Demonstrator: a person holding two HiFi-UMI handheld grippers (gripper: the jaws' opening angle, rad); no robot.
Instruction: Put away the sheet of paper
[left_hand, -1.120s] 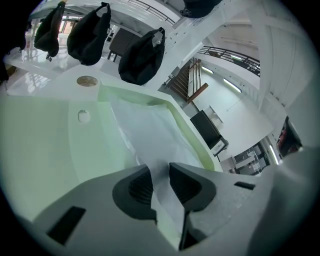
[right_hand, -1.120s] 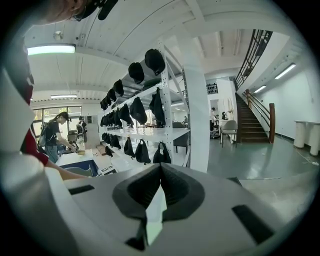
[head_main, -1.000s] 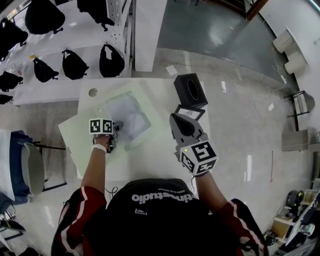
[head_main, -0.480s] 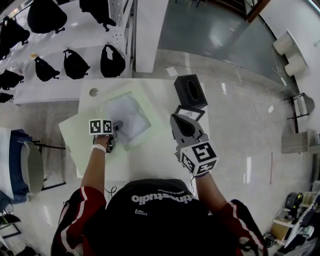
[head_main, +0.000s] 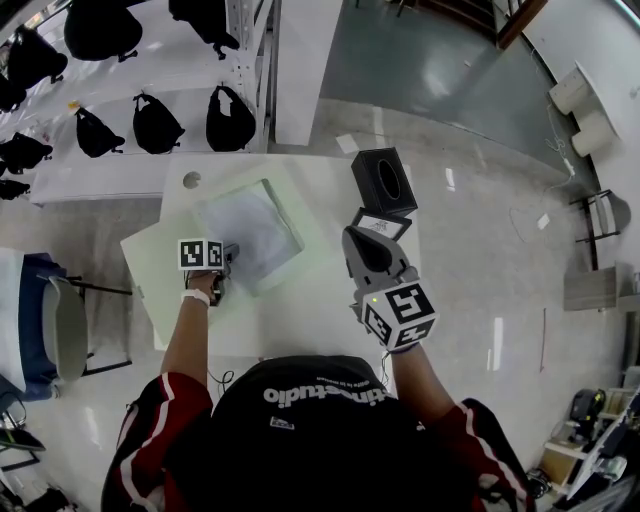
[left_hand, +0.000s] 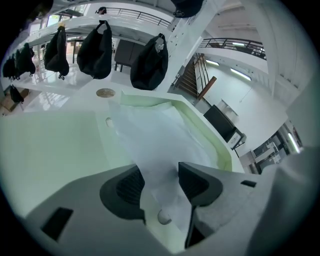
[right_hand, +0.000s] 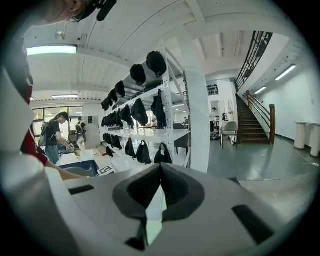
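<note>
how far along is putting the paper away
Done, it seems: the sheet of paper lies on the pale green folder; whether it is inside I can't tell. In hand: the left claw has just been opening its jaws, with the sheet's near edge between them, unpressed. The right claw is shut and idle. Left: probably withdrawing and closing the folder.

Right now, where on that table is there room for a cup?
The near strip of the table, between the green folder and the person, is bare; so is the gap between folder and black box. The far right is crowded: box and frame.
</note>
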